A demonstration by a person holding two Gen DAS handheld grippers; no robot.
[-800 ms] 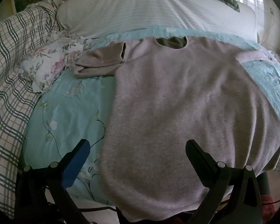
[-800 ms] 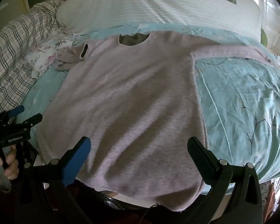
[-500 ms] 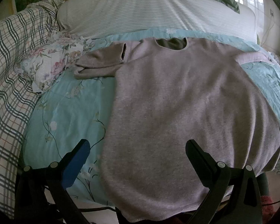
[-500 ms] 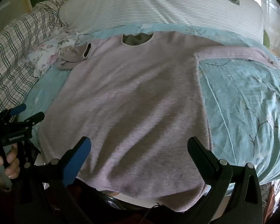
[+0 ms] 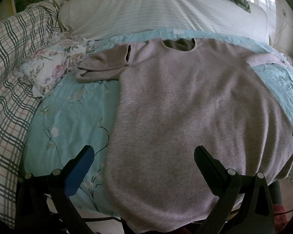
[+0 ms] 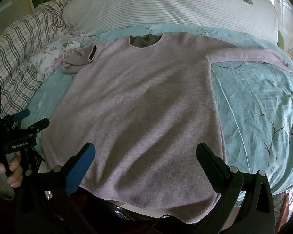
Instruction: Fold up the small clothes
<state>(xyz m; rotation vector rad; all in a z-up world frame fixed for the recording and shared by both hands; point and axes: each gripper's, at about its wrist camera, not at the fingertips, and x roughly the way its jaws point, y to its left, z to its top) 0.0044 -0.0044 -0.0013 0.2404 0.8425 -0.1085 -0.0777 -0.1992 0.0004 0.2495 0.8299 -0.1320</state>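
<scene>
On the bed, across a pale blue flowered cover (image 5: pixel 68 117), lies a pinkish-grey knitted sweater (image 5: pixel 185 107), front up and spread flat, neckline (image 5: pixel 178 44) toward the striped pillow (image 5: pixel 156 13) and hem hanging a little over the near edge of the mattress. One sleeve (image 5: pixel 103 66) is bunched and doubled back beside a small floral cushion (image 5: pixel 48 66); the other sleeve (image 6: pixel 250 55) runs out straight to the far side.

It looks soft, fuzzy and light, with no stiffness at all: it should drape and sag wherever it is lifted, and the knit will likely cling to the cover rather than slide. A sound hold would be at an edge with doubled fabric, such as a hem corner, the shoulder seam or a cuff, pinching both layers so the front does not peel away from the back.

Both tools hover above the hem, tilted down toward it. The left tool (image 5: pixel 144 163) has its fingers spread fully apart with nothing between them, and so does the right tool (image 6: pixel 146 161). Neither seems to touch the cloth, though the fisheye view makes the gap above the hem hard to judge. A hand (image 6: pixel 7 173) grips the left tool's handle at the edge of the right wrist view.
</scene>
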